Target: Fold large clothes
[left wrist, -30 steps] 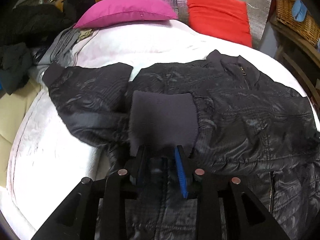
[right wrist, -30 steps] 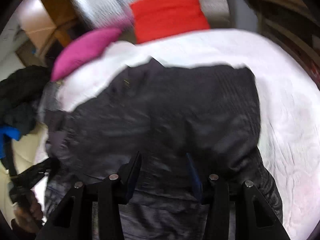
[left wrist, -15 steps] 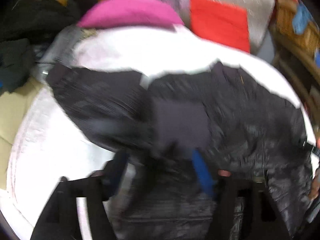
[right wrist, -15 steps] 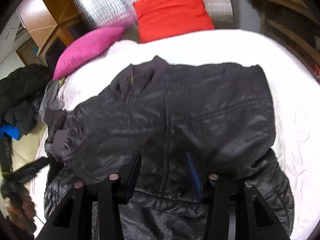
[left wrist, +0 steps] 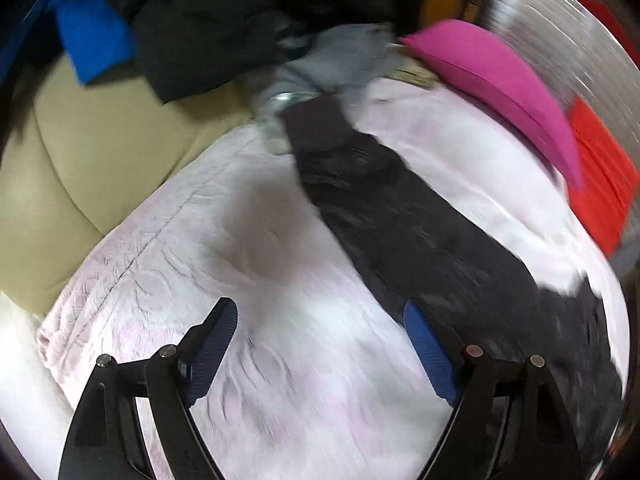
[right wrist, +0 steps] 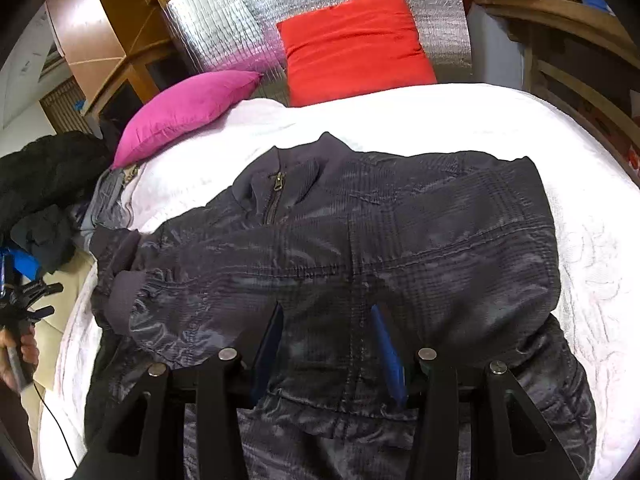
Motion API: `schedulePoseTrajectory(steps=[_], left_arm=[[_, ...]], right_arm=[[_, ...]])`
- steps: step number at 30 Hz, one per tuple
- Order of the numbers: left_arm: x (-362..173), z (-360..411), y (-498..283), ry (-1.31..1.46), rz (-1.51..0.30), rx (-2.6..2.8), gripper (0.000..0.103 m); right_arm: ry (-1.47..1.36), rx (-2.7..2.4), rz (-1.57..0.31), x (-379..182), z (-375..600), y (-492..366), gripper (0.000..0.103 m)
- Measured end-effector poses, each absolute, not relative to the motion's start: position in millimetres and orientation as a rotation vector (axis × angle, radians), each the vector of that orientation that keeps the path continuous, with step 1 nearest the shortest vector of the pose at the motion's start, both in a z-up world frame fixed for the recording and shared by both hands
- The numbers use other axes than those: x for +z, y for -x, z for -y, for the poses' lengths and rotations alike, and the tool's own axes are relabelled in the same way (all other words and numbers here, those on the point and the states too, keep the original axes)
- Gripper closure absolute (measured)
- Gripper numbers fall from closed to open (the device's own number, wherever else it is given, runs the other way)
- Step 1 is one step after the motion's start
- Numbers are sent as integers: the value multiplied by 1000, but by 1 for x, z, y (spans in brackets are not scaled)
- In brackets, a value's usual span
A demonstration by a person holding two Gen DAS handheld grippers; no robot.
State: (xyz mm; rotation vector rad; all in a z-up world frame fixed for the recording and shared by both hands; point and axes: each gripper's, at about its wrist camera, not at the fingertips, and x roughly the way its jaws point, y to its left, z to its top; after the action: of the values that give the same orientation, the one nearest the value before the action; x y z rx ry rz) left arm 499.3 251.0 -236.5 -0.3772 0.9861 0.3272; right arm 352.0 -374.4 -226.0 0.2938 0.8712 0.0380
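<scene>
The dark grey shiny padded jacket (right wrist: 360, 248) lies flat on the bed with the pale pink quilted cover (right wrist: 592, 240), its zip collar toward the magenta pillow (right wrist: 188, 108) and the red cushion (right wrist: 352, 48). The right tongs (right wrist: 328, 344) are partly open above the jacket and hold nothing. The left tongs (left wrist: 320, 344) are wide open and empty over the bare cover, beside one stretched sleeve (left wrist: 400, 208).

The left tongs (left wrist: 320, 344) no longer pinch the ribbed cuff (right wrist: 124, 300); they gape over bare bedspread (left wrist: 280, 280), the jacket (left wrist: 420, 240) now to their right.
</scene>
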Motion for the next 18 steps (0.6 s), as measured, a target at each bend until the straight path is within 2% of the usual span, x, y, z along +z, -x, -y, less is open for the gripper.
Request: schedulePoseTrajectory(steps=[13,18], left_arm=[[-301,-294,-597,494,-1013,395,18],[-315,-303,-627,534,-967,388,18]], right_arm=[[-237,-21,-907,-245,376,-367,53],[-212,-31,-895,-246,374,-367,53]])
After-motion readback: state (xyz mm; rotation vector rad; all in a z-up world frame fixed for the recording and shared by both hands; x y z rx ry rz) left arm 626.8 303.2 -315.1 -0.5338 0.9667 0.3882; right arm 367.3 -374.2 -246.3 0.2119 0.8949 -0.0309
